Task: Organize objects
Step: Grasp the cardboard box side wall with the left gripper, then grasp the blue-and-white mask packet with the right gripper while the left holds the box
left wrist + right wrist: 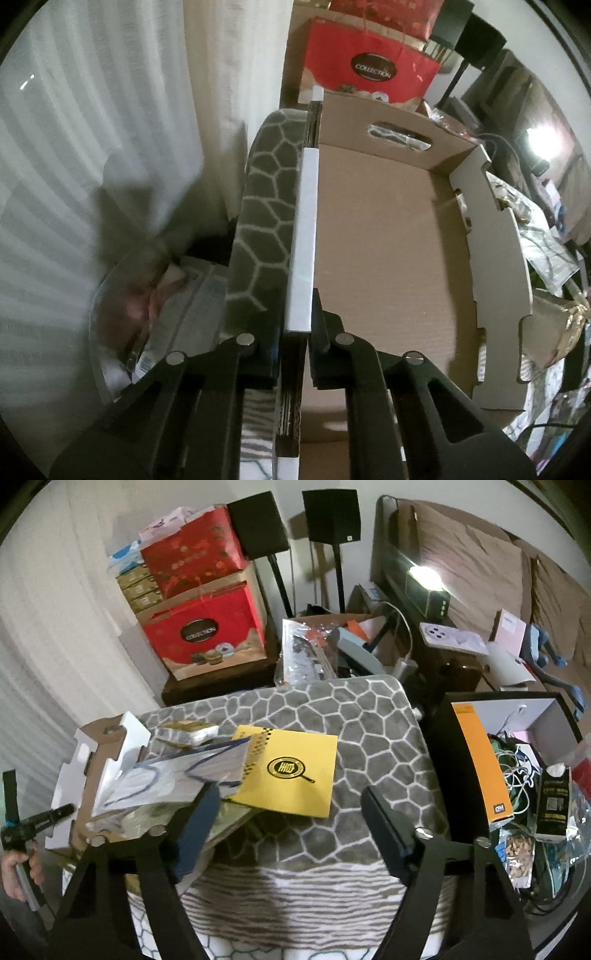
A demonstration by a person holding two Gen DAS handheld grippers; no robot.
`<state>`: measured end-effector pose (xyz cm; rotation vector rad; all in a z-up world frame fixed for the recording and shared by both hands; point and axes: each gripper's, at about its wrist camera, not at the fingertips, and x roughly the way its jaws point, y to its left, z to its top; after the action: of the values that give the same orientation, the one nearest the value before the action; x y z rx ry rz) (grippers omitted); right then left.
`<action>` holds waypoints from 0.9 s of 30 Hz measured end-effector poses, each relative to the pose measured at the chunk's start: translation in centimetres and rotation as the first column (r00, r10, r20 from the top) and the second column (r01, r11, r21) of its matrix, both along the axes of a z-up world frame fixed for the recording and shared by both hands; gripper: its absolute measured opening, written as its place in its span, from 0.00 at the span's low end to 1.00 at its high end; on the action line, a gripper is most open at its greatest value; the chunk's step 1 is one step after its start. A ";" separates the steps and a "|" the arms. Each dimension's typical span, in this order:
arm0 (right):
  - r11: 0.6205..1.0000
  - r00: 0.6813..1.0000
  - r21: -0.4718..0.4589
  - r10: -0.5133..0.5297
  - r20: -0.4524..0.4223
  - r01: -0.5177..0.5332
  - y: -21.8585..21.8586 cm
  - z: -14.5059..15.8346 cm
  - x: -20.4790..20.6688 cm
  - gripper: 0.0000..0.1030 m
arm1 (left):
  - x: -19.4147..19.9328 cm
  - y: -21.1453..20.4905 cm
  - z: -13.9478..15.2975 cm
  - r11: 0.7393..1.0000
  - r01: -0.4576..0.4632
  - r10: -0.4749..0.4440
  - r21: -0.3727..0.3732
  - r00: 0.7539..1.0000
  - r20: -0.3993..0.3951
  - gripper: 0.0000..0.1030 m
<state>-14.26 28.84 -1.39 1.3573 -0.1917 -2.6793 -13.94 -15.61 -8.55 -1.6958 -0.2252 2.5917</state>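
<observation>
Between left tool pads: box wall.

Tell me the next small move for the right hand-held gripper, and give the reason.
Probably ease the right hand-held gripper forward and down to close on the yellow notebook. Its jaws stand open and empty just short of the notebook, which lies flat on the grey patterned blanket. The left hand-held gripper is shut on the side wall of the cardboard box, whose floor is bare and could take it.
</observation>
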 end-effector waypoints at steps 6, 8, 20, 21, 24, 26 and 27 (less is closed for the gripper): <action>0.995 0.998 -0.096 0.036 0.047 -0.032 0.5 -1.1 -2.1 0.73 | 0.0 0.3 0.0 1.000 0.006 -0.006 -0.024 1.000 -0.006 0.10; 0.985 0.996 -0.168 0.061 0.072 -0.048 0.6 -1.8 -3.1 0.73 | 0.1 0.3 0.0 1.000 0.007 -0.008 -0.027 1.000 -0.007 0.10; 0.969 0.973 -0.221 0.147 0.176 -0.107 -1.7 -4.4 -6.2 0.28 | -0.2 0.7 -0.1 0.998 0.034 -0.034 -0.047 0.999 -0.010 0.10; 0.966 0.971 -0.234 0.152 0.183 -0.107 -1.7 -4.6 -6.3 0.17 | -0.2 0.7 -0.1 0.998 0.035 -0.035 -0.045 0.999 -0.012 0.10; 0.957 0.970 -0.265 0.165 0.179 -0.114 -1.7 -4.6 -6.2 0.09 | -0.1 0.4 -0.2 0.999 0.035 -0.036 -0.026 0.999 -0.015 0.10; 0.952 0.971 -0.276 0.181 0.159 -0.132 -1.8 -3.9 -5.9 0.08 | -0.1 0.4 -0.2 0.999 0.037 -0.037 -0.025 0.999 -0.016 0.09; 0.952 0.971 -0.274 0.184 0.150 -0.138 -1.8 -3.5 -5.7 0.07 | -0.1 0.4 -0.2 0.999 0.038 -0.038 -0.030 0.999 -0.016 0.09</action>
<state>-19.95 27.00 -4.90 1.4511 -0.4180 -2.3059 -14.07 -15.17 -8.72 -1.6698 -0.1536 2.5934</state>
